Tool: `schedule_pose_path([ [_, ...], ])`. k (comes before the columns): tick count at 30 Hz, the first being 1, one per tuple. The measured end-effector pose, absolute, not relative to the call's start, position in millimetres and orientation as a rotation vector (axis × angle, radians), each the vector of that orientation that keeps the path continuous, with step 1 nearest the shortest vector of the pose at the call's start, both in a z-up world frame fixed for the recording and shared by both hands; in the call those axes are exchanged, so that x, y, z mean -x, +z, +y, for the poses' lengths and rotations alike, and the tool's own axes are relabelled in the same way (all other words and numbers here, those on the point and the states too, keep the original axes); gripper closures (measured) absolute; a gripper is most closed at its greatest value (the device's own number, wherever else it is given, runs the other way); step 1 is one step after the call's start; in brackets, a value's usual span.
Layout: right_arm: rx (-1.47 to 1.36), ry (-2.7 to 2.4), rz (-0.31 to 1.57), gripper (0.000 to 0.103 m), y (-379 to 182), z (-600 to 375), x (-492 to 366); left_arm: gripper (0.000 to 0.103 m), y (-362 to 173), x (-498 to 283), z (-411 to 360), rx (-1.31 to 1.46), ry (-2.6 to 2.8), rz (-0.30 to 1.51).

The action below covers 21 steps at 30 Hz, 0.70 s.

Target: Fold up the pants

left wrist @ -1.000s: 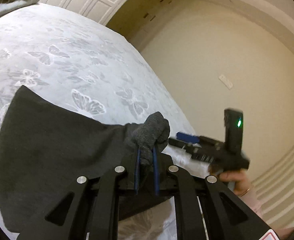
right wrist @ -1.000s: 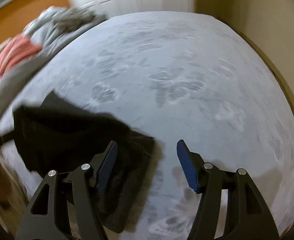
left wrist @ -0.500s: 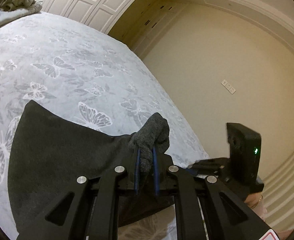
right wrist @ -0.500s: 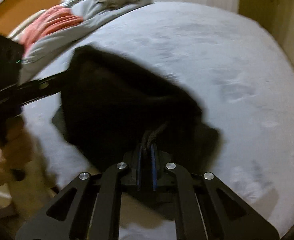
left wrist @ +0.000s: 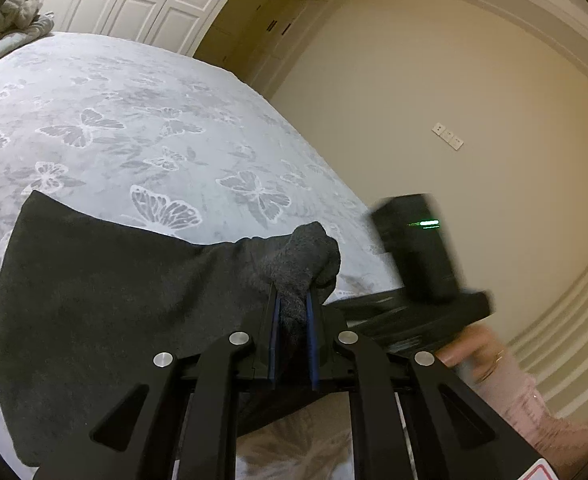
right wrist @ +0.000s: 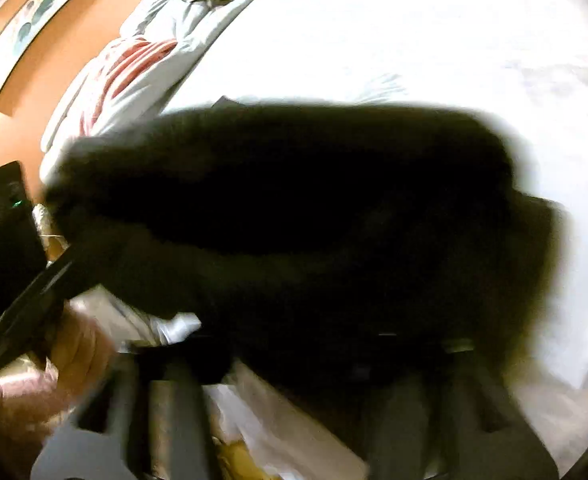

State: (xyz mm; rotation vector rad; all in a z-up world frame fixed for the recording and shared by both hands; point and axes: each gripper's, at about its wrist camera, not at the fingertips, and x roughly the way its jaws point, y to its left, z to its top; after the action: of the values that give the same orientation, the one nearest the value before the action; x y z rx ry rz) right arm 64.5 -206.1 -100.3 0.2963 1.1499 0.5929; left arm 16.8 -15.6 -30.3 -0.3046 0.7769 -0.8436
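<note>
The pants lie spread on the bed, their far edge flat on the butterfly cover and their near corner raised. The left hand-held gripper is clenched on that bunched corner, probably to carry it over for a fold. The right hand-held gripper sits just beside, pointing at the same edge; its view is blurred and dark, so I cannot tell whether it grips.

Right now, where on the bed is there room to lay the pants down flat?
The butterfly-print bedspread lies bare beyond the dark grey pants, toward the white panelled wardrobe doors. The far-left corner holds a heap of grey clothes.
</note>
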Motion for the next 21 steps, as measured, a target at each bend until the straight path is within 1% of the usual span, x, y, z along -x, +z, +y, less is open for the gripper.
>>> schedule_pose_path([
  [1,-0.29,0.537,1.102,0.024,-87,-225,-53,0.094,-30,-17,-15,0.298,-0.838,0.775],
  [4,-0.364,0.472,1.01,0.024,-63,-263,-33,0.094,-30,-16,-16,0.297,-0.844,0.779],
  [7,-0.48,0.464,0.937,0.024,-53,-287,-30,0.094,-33,-12,-25,0.275,-0.862,0.784],
  [11,-0.551,0.494,0.993,0.024,-67,-275,-47,0.094,-42,0,-47,0.218,-0.899,0.812],
  [14,-0.588,0.506,1.055,0.024,-83,-246,-64,0.093,-53,8,-61,0.16,-0.912,0.839],
  [15,-0.584,0.494,1.063,0.026,-86,-241,-68,0.093,-56,11,-66,0.135,-0.914,0.846],
  [16,-0.554,0.48,1.064,0.036,-87,-233,-75,0.092,-60,14,-70,0.108,-0.911,0.853],
  [17,-0.48,0.465,1.077,0.074,-89,-225,-78,0.091,-63,15,-72,0.089,-0.906,0.86],
  [18,-0.415,0.432,1.085,0.096,-88,-219,-80,0.091,-65,17,-74,0.076,-0.902,0.867],
  [21,-0.353,0.46,0.96,0.098,-57,-217,-65,0.086,-62,23,-71,0.057,-0.896,0.837],
])
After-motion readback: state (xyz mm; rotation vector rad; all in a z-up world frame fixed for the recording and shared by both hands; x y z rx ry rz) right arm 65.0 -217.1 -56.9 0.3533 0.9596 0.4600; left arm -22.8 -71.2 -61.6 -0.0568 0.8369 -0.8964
